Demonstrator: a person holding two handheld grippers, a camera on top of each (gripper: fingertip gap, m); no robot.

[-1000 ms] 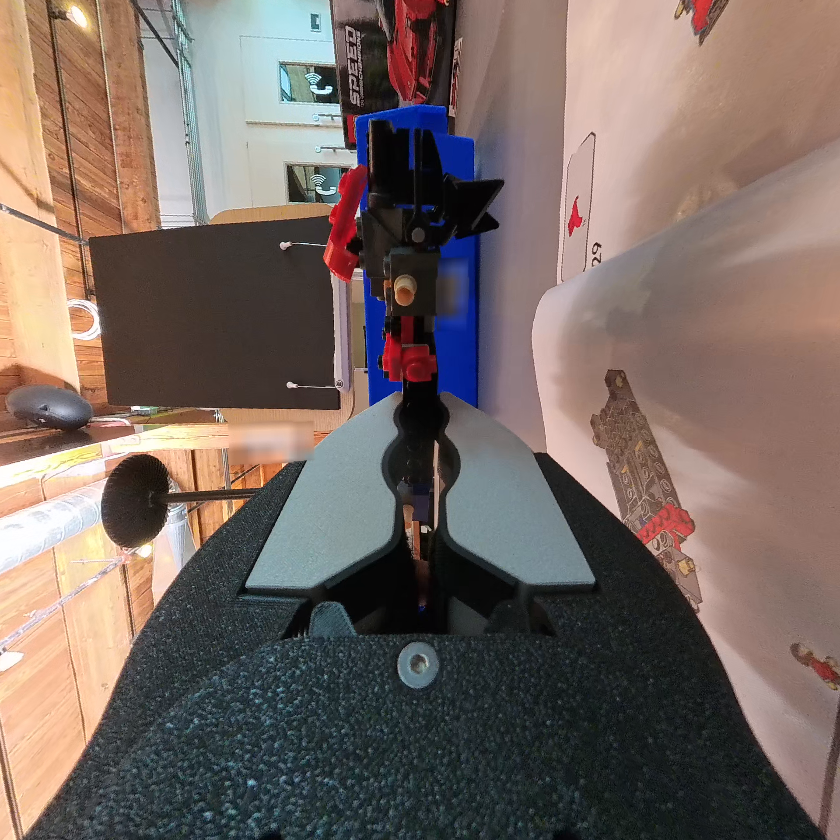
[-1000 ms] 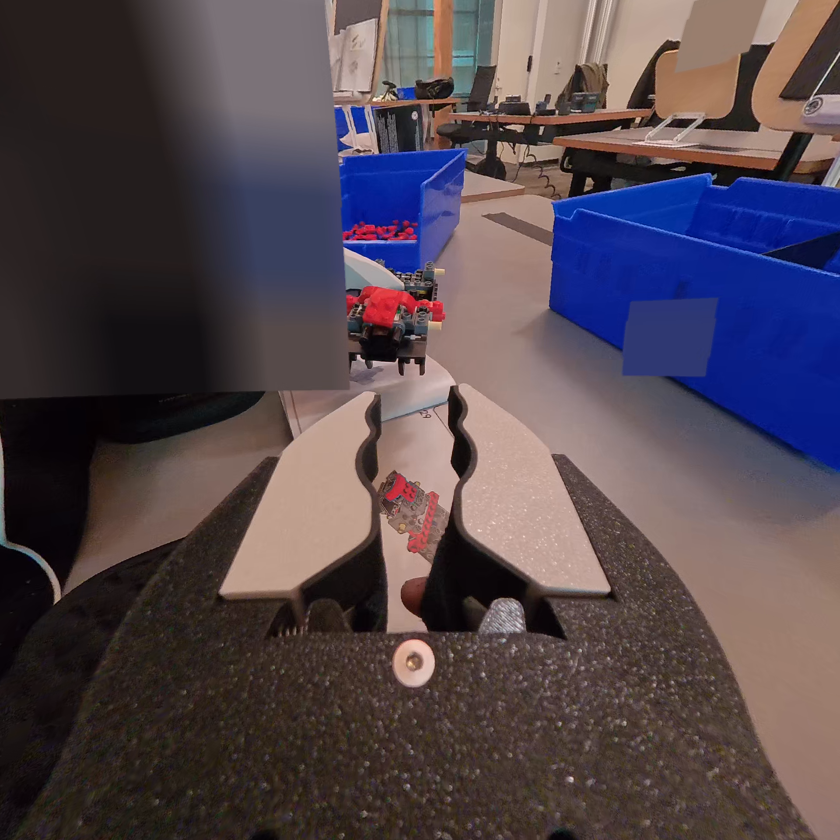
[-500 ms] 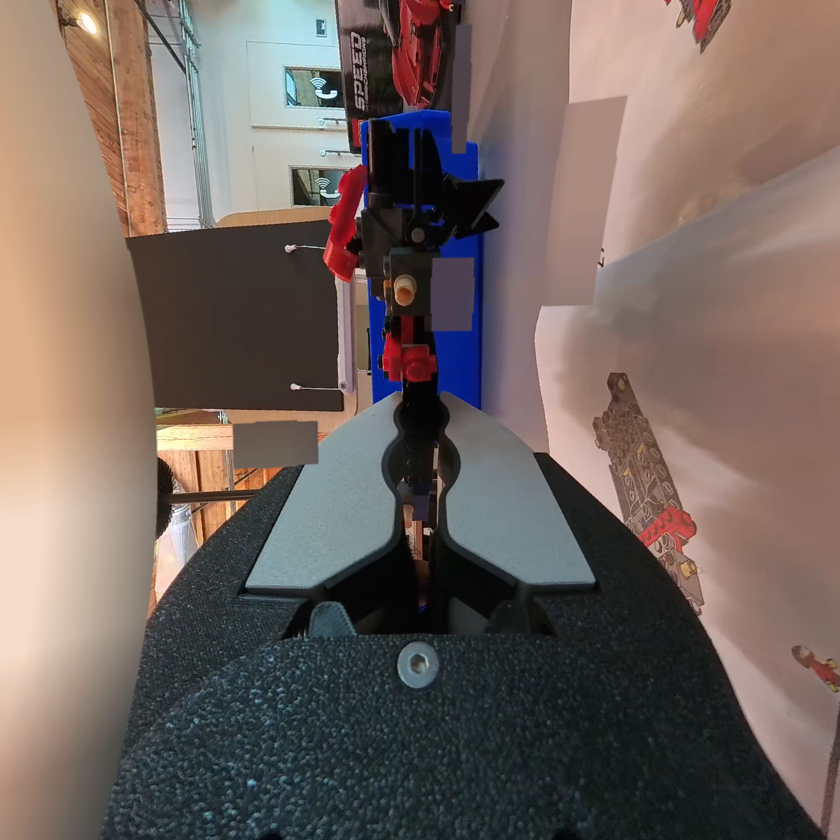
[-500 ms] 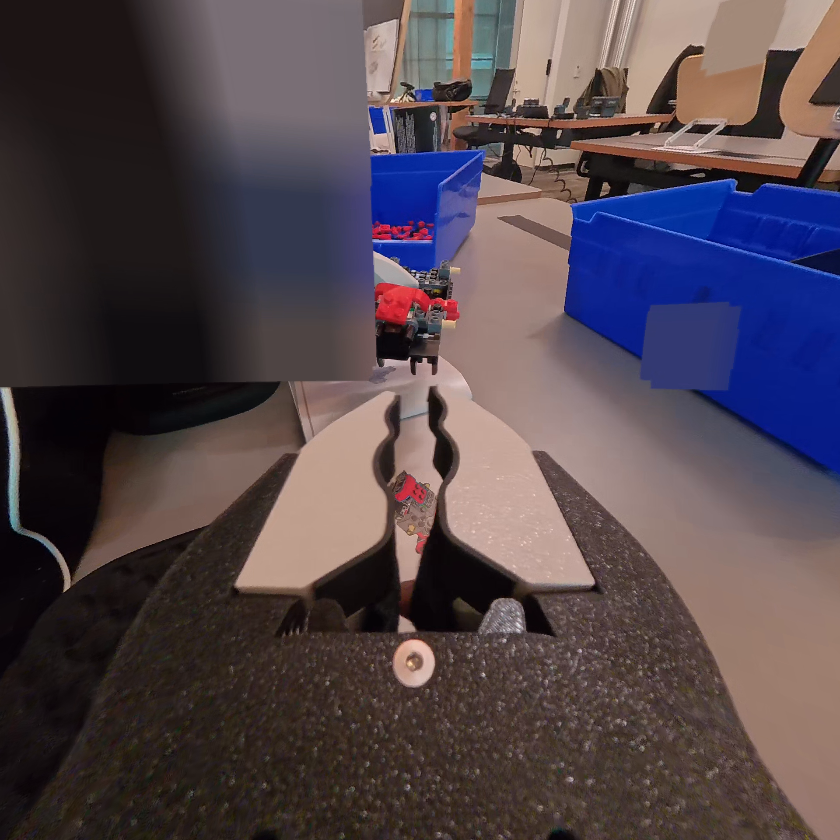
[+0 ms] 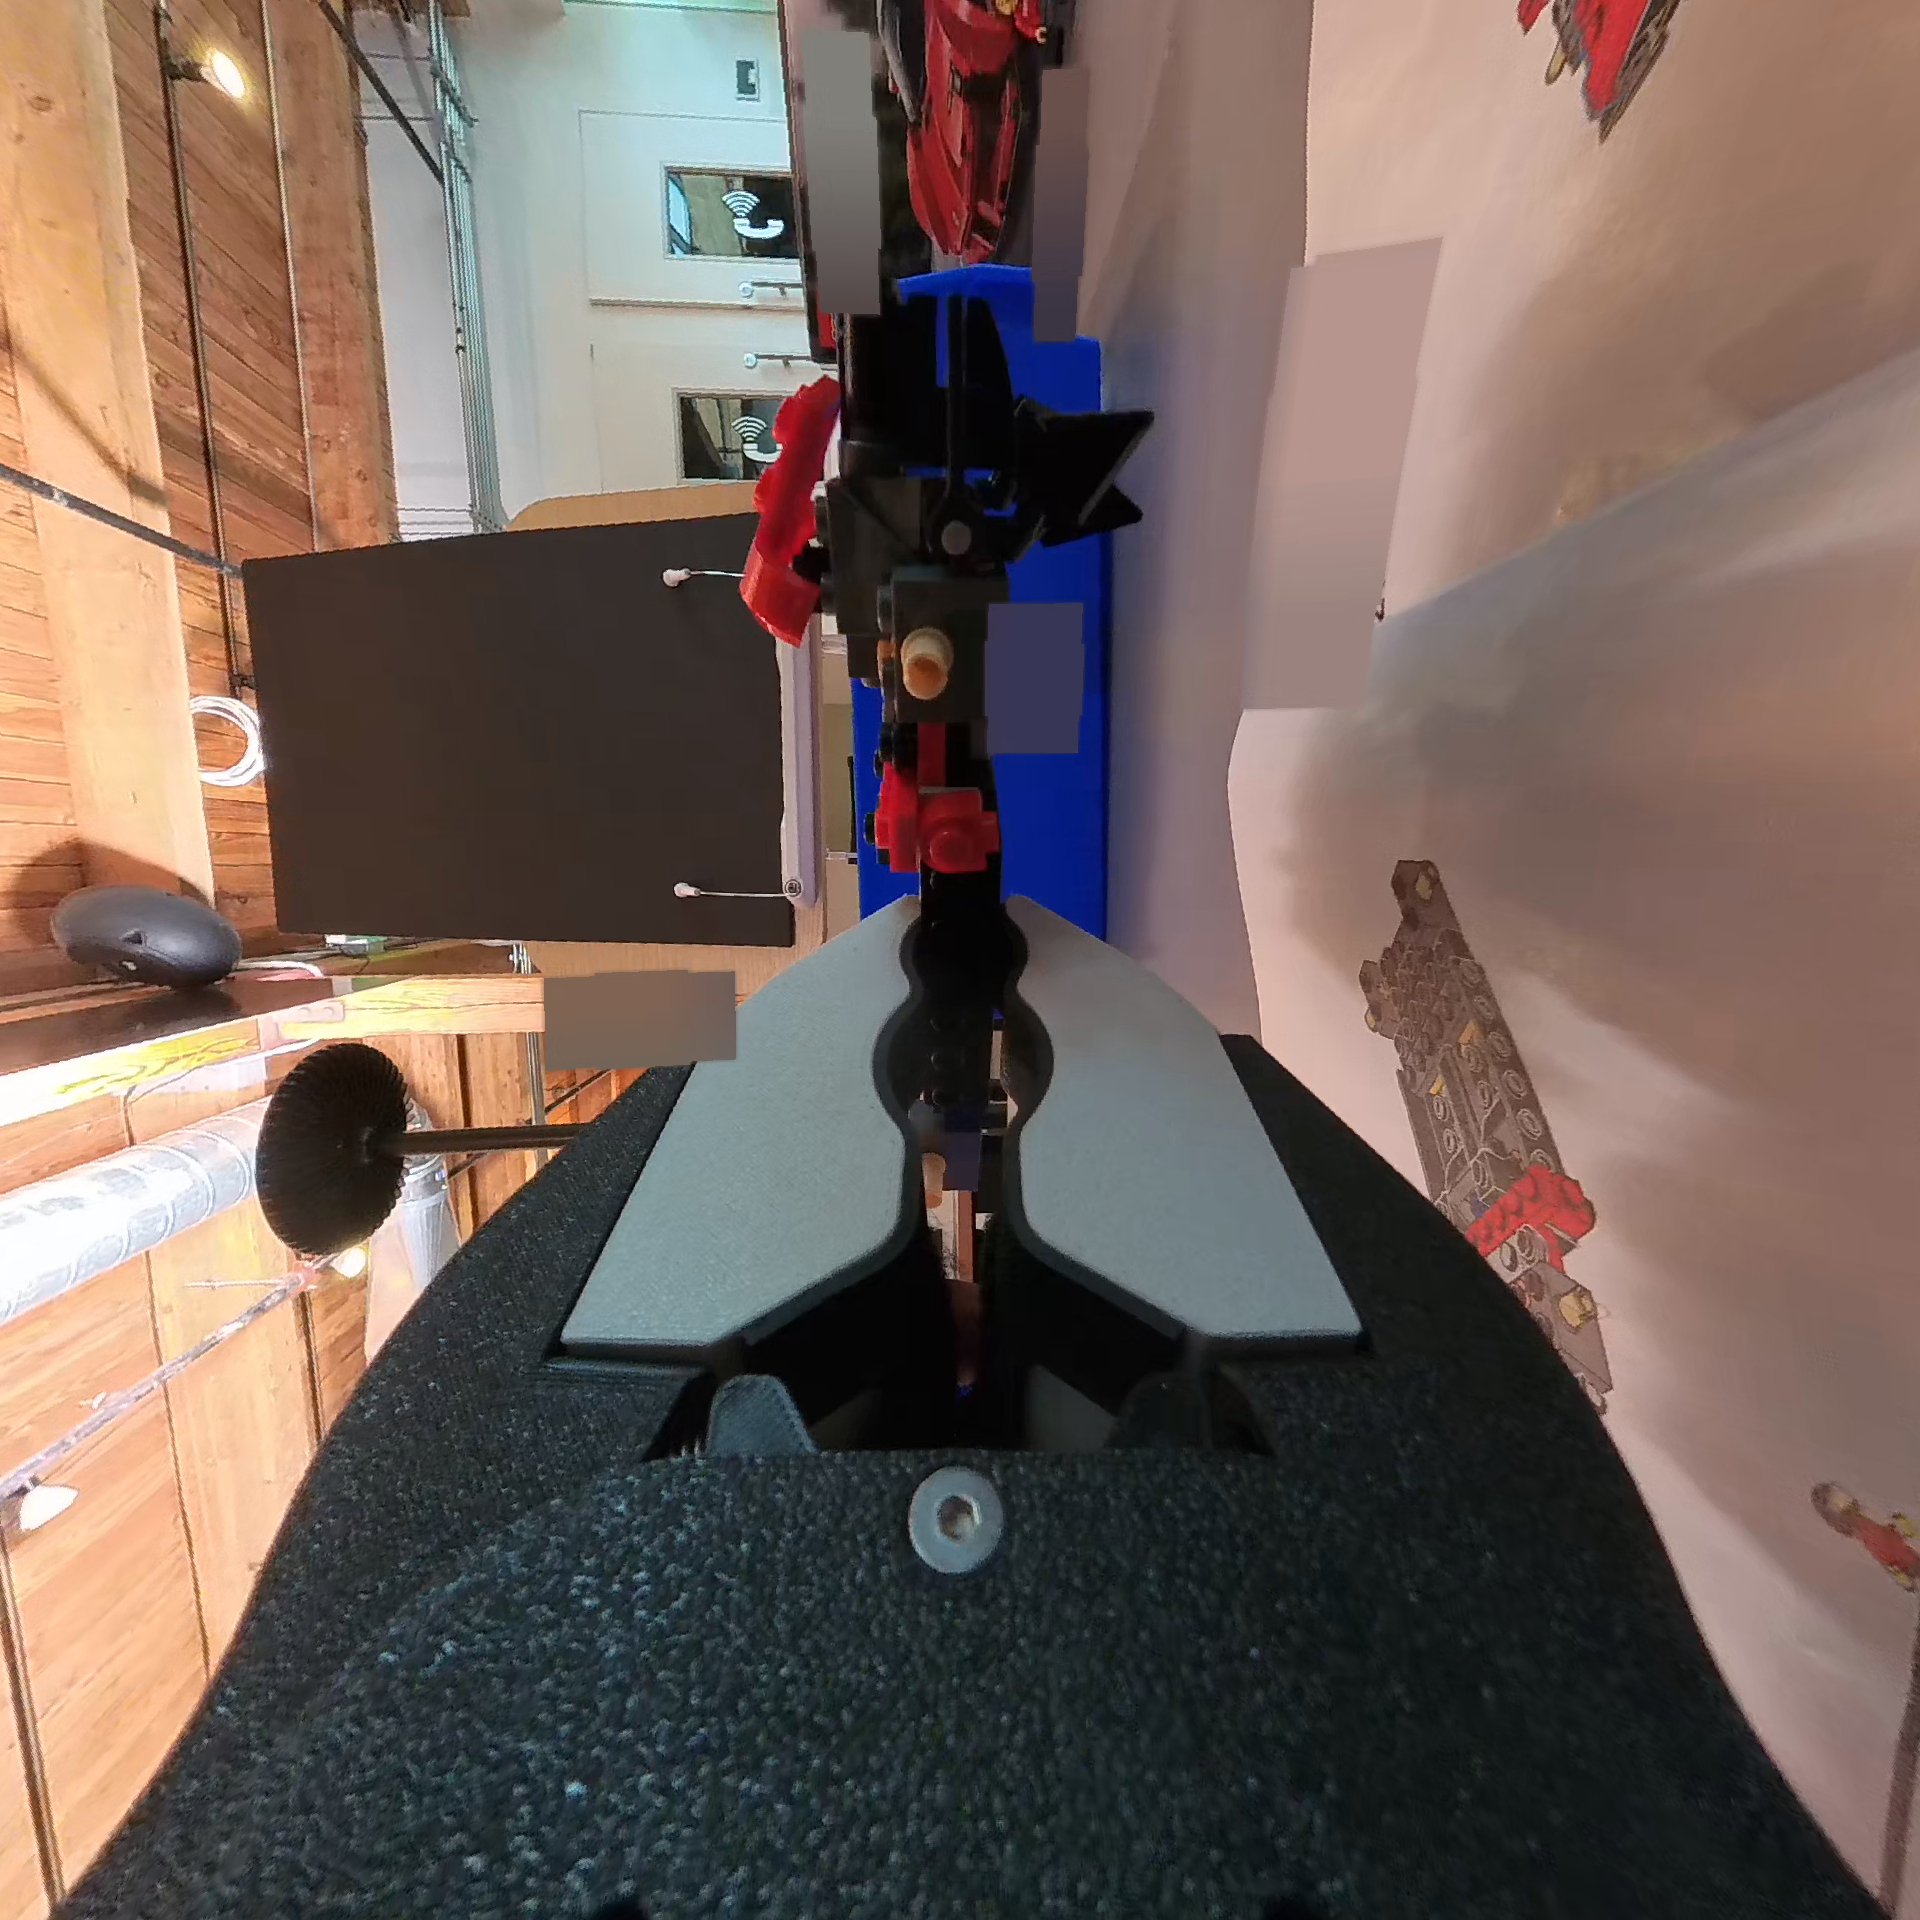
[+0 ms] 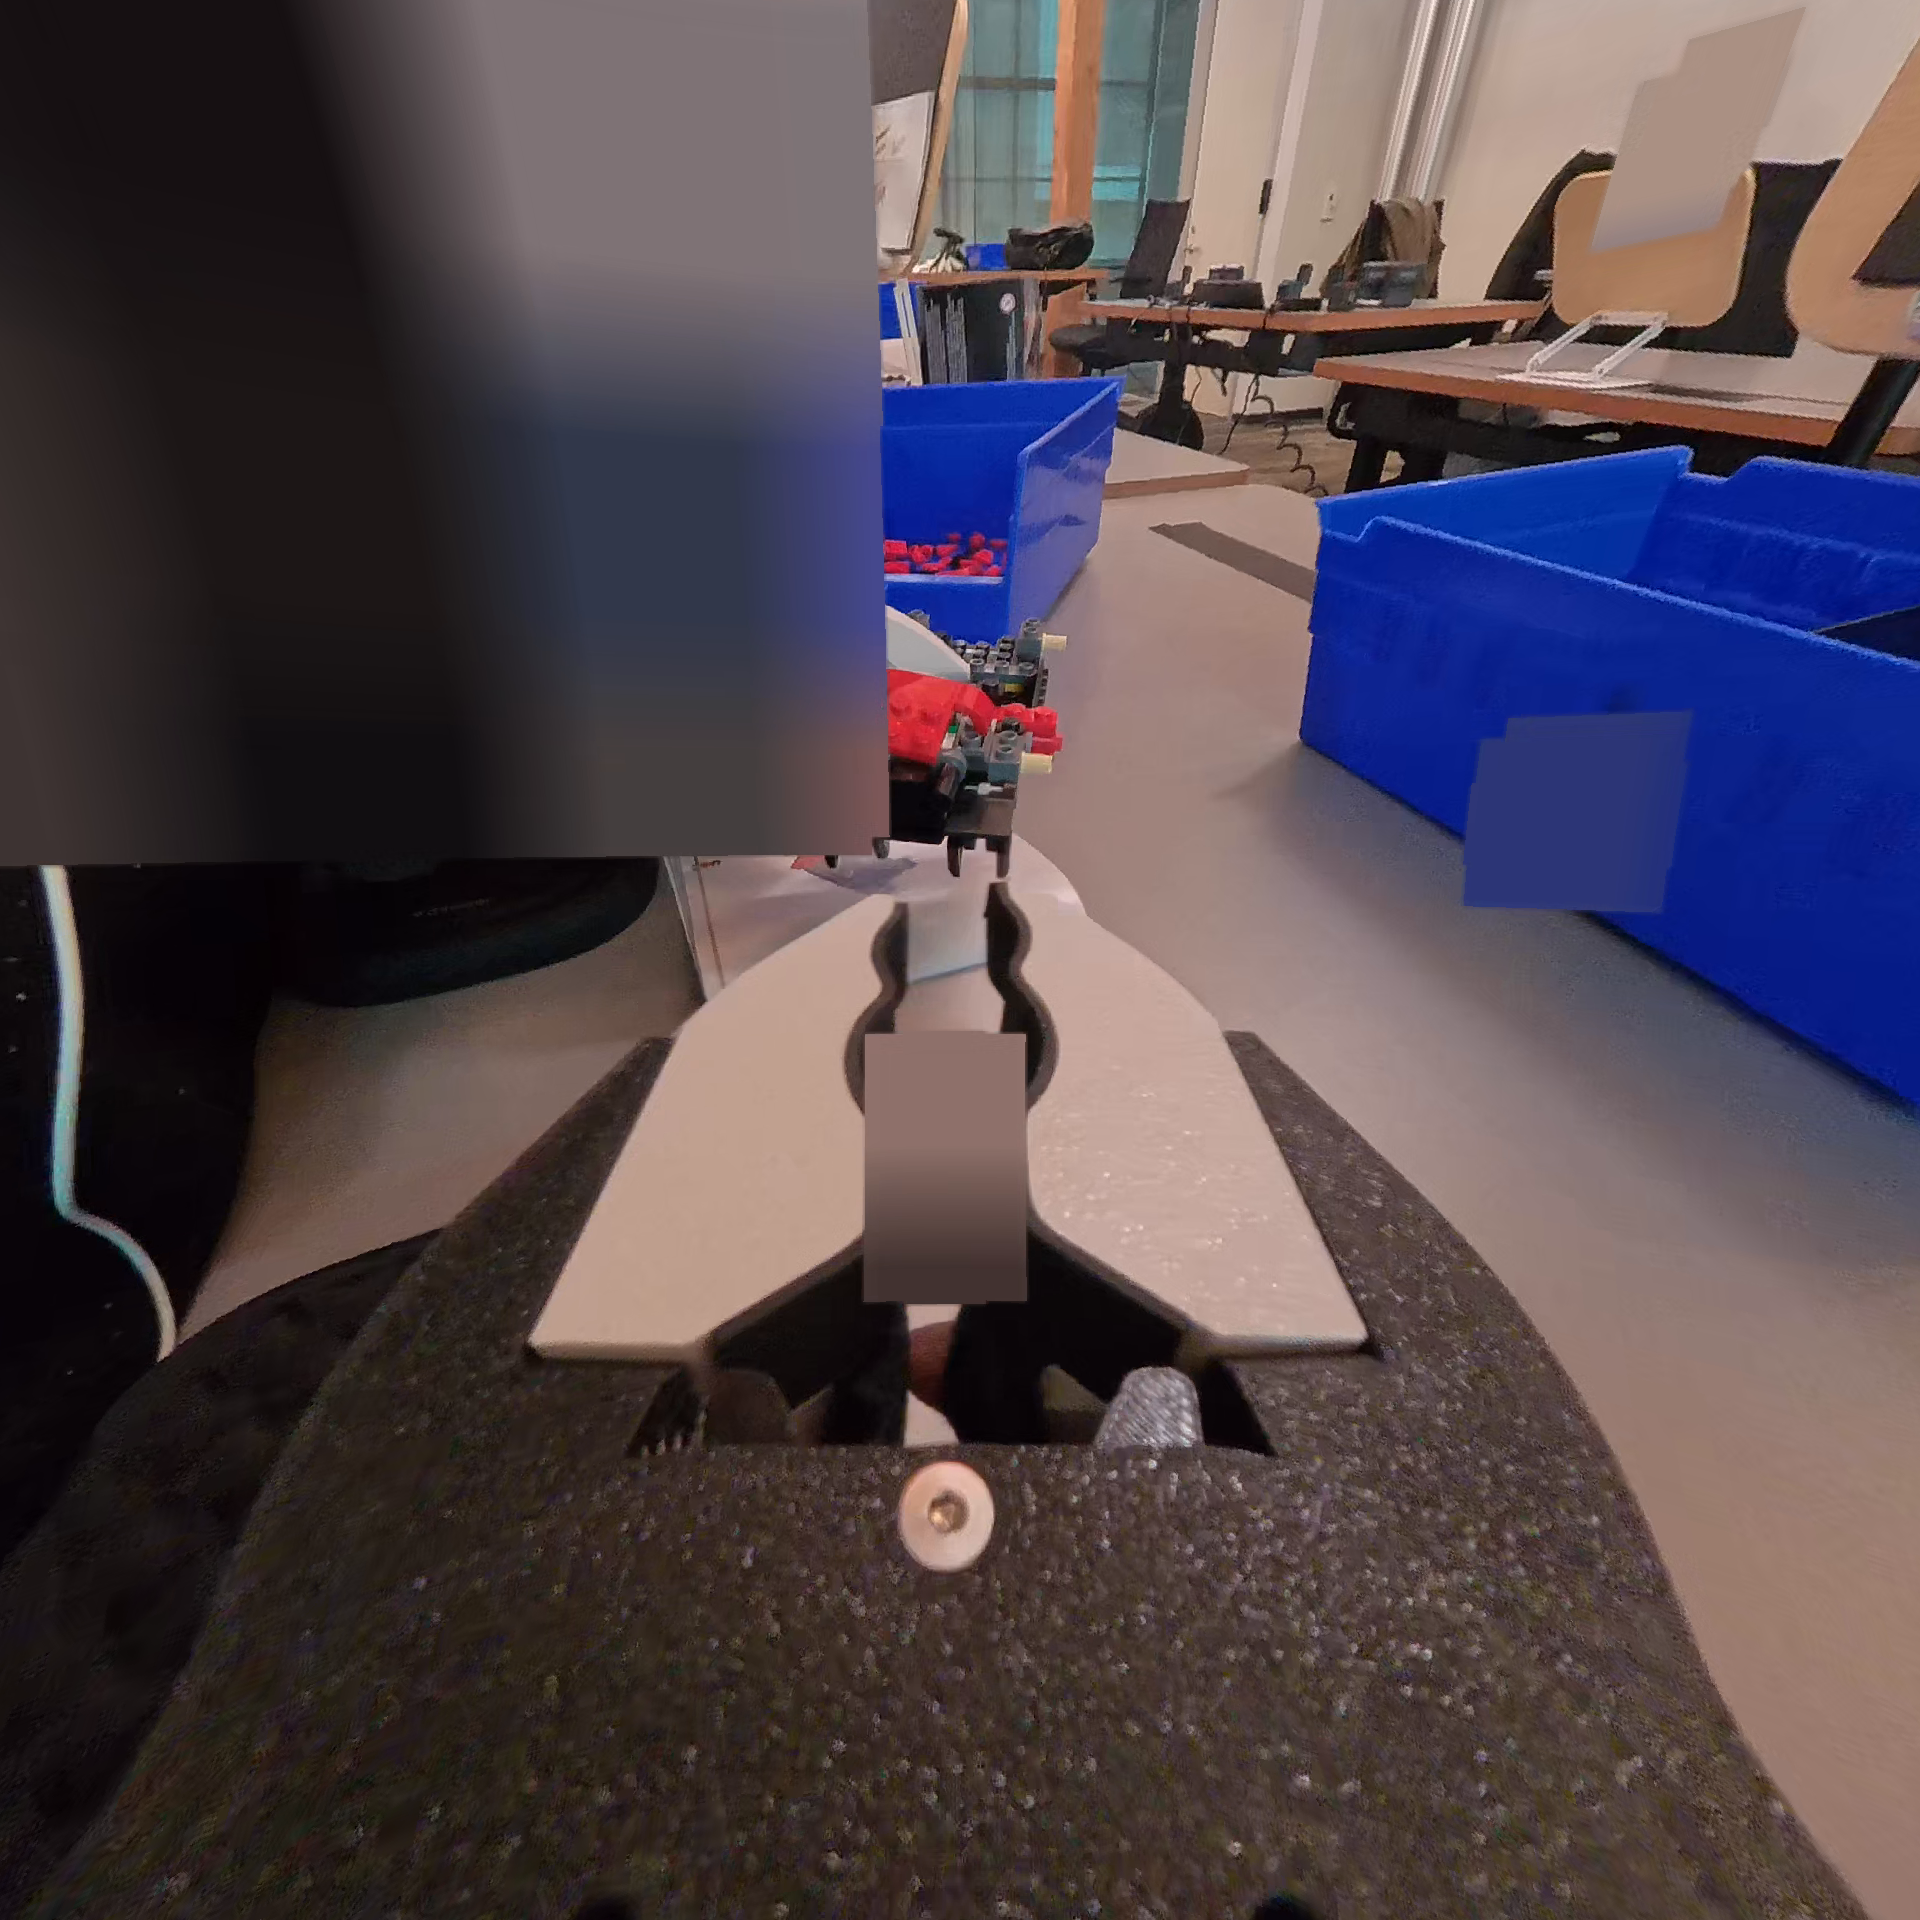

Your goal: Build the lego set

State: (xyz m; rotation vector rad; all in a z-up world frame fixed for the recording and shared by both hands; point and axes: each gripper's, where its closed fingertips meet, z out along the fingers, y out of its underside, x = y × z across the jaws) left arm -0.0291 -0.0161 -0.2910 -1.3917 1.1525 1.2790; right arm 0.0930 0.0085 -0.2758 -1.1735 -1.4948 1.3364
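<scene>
Left claw (image 5: 961, 935) clenched on lego model (image 5: 925, 582), held clear of desk (image 6: 1195, 748) for access; right claw (image 6: 945, 914) nearly closed, empty, approaching.

Printed matter present, wording left untranscribed: dark product box (image 5: 935, 125) bearing a red car picture, and open instruction booklet (image 5: 1558, 1039) with brick diagrams. Two wall signs (image 5: 750, 213) show a handset-and-waves symbol.
</scene>
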